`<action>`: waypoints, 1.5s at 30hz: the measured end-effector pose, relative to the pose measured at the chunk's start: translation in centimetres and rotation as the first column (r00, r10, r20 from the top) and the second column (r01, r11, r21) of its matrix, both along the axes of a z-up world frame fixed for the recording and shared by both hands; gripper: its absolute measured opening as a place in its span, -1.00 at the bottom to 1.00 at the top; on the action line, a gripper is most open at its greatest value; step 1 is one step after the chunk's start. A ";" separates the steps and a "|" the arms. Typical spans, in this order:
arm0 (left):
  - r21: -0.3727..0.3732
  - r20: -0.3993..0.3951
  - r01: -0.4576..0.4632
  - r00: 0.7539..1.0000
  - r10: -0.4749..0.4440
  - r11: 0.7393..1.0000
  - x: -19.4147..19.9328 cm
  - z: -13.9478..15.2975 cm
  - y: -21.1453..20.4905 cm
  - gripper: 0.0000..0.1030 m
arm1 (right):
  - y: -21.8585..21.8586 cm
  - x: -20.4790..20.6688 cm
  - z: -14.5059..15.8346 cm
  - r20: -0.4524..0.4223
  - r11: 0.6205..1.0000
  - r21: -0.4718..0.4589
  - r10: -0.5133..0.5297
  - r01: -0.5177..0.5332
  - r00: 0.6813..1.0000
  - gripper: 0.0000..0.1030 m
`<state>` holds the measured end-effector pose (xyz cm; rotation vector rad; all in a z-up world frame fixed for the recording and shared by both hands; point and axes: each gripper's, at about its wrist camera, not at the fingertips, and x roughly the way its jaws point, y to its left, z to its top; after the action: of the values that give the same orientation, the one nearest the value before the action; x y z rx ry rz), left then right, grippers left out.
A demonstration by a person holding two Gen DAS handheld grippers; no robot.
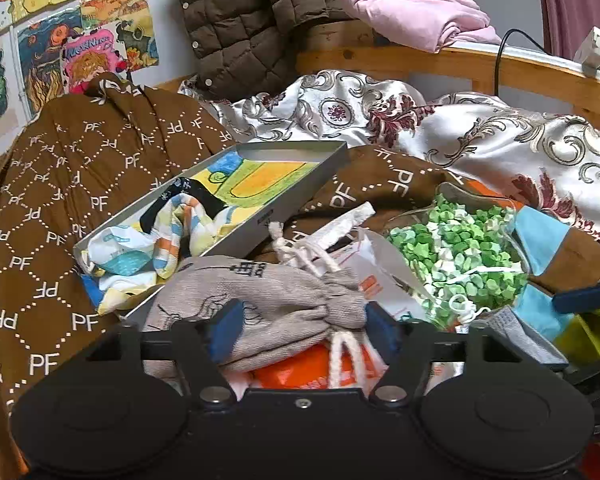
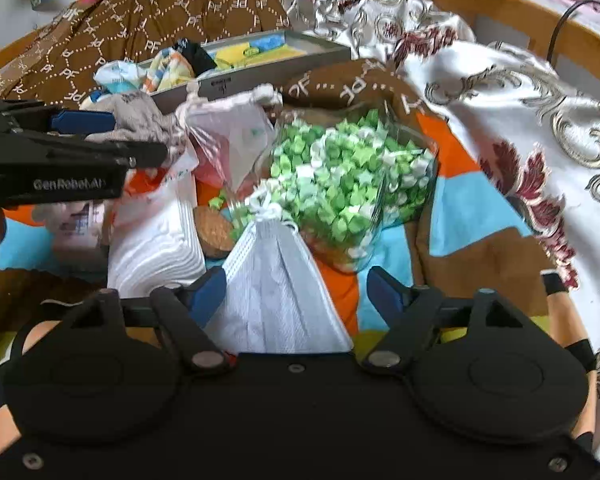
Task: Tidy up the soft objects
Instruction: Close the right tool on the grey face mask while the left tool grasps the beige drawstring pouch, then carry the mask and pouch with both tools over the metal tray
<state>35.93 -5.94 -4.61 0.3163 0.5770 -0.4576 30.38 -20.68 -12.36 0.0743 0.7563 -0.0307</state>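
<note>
— both tongs first. what are they doing?

— left gripper (image 1: pixel 300 330) has its blue pads on each side of a grey drawstring pouch (image 1: pixel 260 304). they look pressed into the cloth, so i think it is pinching it. right gripper (image 2: pixel 296 292) has a white face mask (image 2: pixel 278 296) between its pads, but the right pad stands clear of it, so it looks spread.

— now the things, big to small?

— biggest is the brown blanket with pf letters (image 1: pixel 60 200), next to a shiny flowery quilt (image 1: pixel 500 148). on them lies a grey tray (image 1: pixel 300 196) with a striped cloth (image 1: pixel 168 236) and a black sock in it. near it is a clear bag of green paper stars (image 2: pixel 340 176), touching the mask's top. then a white plastic bag (image 2: pixel 236 128), then the pouch, just beside the tray's near wall.

— which step is this?

— i think the pouch is being carried to the tray, while the mask waits to be picked up.

— what next?

— lift the pouch over the tray wall and let go where there is room. the cord (image 1: pixel 344 352) hangs down, so it might catch on the orange bag under it.
</note>
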 end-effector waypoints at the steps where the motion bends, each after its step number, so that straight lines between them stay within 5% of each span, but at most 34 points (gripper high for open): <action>1: 0.001 -0.004 0.007 1.000 -0.007 1.000 -0.1 0.0 0.0 0.08 | 0.0 0.2 -0.3 -0.009 1.000 0.003 -0.001 0.001 1.000 0.23; 5: 0.036 0.005 0.031 0.999 -0.032 0.999 -0.5 -0.4 -0.6 -0.04 | 0.2 0.6 -1.0 -0.031 1.000 -0.001 0.001 -0.002 1.000 -0.01; 10: 0.012 -0.004 0.029 1.000 -0.029 1.000 -0.6 -0.1 -0.2 -0.17 | 0.4 0.8 -1.2 -0.036 1.000 -0.013 0.018 -0.019 0.999 -0.54; 15: -0.005 0.001 0.018 1.000 -0.018 1.000 -0.8 0.4 0.0 -0.23 | 0.1 1.0 -1.2 -0.042 1.000 -0.003 0.022 -0.022 0.999 -0.82; 25: -0.045 0.042 -0.040 0.998 0.042 0.998 -1.8 3.1 0.9 -0.44 | -0.1 0.1 0.1 0.040 0.999 0.027 0.035 -0.036 0.999 -0.90; 45: -0.205 0.143 -0.105 0.980 0.136 0.973 -3.8 8.7 4.0 -0.48 | -1.6 -2.6 5.6 0.282 0.992 0.118 0.004 -0.039 0.959 -0.91</action>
<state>32.17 -1.97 4.13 0.1251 0.3912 -0.3652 27.74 -22.26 -6.80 0.1834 0.4733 0.0463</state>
